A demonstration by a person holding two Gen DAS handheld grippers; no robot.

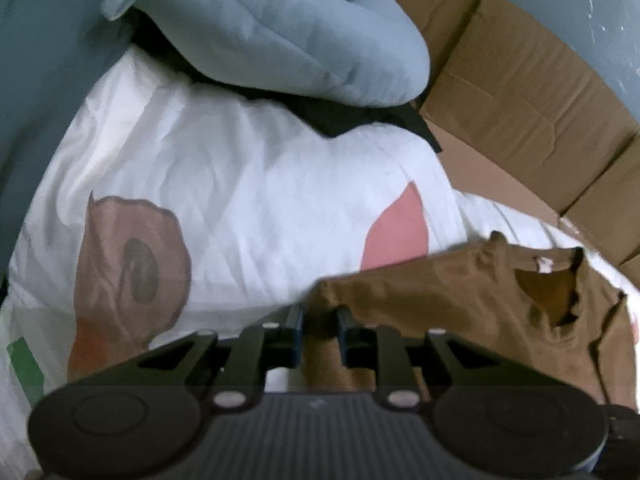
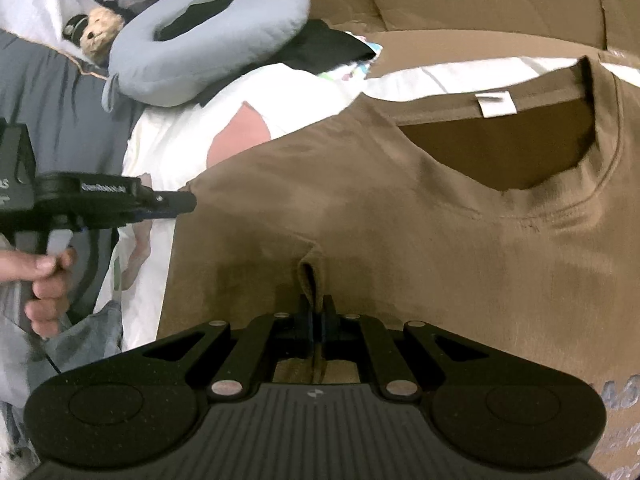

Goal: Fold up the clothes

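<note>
The brown T-shirt (image 2: 400,240) lies spread on a white printed sheet (image 1: 240,184); the right hand-held gripper (image 2: 316,316) pinches a shirt fold; the left hand-held gripper (image 1: 320,320), jaws narrowly apart, straddles the shirt's edge.

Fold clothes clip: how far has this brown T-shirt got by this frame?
Done: the brown T-shirt lies spread over the white bedding, collar up. In hand: the right claw is shut on a pinch of its fabric; the left claw sits at the shirt's edge with cloth between slightly parted jaws. Left: no fold shows yet, so all the folding remains.
</note>
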